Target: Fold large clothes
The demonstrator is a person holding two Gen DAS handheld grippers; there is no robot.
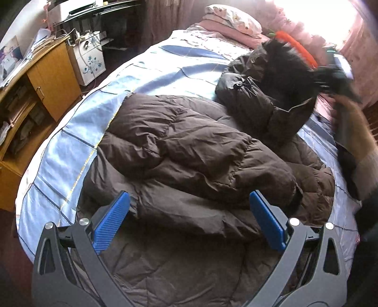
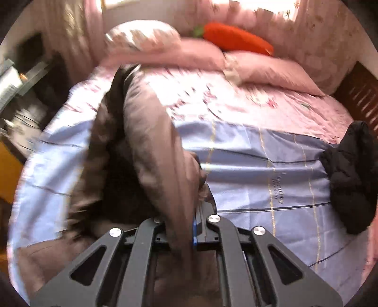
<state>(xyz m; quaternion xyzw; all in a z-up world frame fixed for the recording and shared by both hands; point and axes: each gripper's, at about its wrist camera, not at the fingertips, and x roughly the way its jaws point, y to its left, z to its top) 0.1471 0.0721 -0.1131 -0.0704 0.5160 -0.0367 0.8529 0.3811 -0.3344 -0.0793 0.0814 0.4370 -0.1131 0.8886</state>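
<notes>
A large brown puffer coat lies spread on the bed, one sleeve folded across its body. My left gripper is open just above the coat's near part, its blue pads apart and empty. My right gripper is shut on the coat's hood end, holding it lifted off the bed; this view is blurred. In the left wrist view the lifted hood with dark fur trim stands up at the far right, with the right gripper blurred beside it.
The bed has a blue striped sheet and a pink quilt with pillows and an orange carrot cushion at its head. A black garment lies at the right edge. A wooden desk and a white cabinet stand to the left.
</notes>
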